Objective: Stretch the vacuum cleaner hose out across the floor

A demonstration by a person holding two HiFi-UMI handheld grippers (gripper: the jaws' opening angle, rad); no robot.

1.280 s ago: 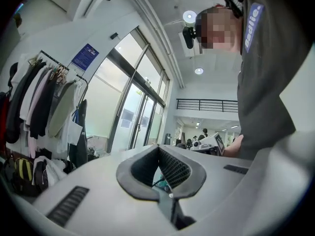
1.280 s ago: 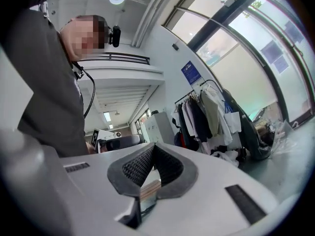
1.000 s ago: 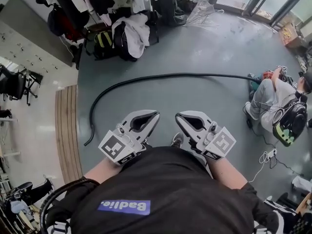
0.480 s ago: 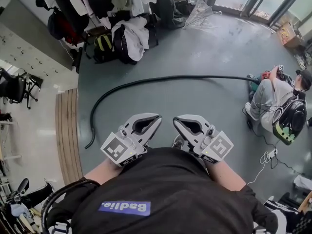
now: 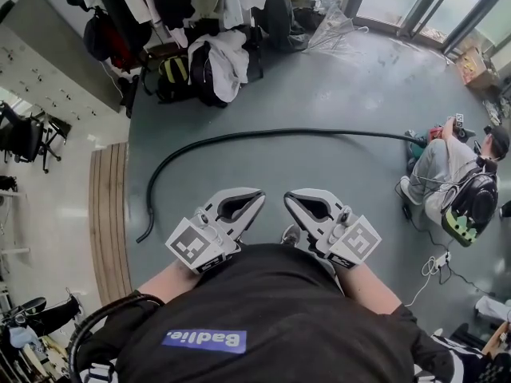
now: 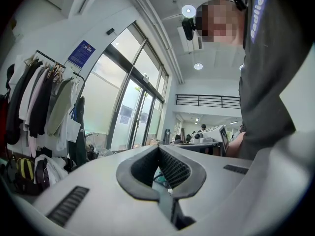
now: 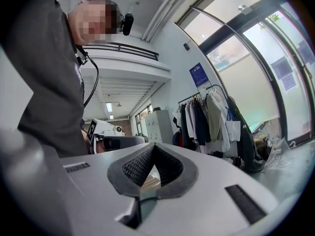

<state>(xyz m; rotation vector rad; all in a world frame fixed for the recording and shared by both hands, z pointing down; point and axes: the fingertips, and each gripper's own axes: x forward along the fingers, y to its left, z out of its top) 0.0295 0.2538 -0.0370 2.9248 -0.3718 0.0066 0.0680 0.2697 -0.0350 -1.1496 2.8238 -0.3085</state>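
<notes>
Black hose [image 5: 263, 134], grey floor [image 5: 319, 78]

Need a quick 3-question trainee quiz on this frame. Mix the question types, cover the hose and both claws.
1. True or false: the left claw is shut on the vacuum hose.
2. The hose's right end runs toward: A) the seated person; B) the coat rack; C) the office chair.
3. Fill in: the left claw and the right claw are both shut and hold ___.

Key
1. False. It is shut but empty, and the hose lies in a curve on the floor ahead of it.
2. A.
3. Nothing.
</notes>
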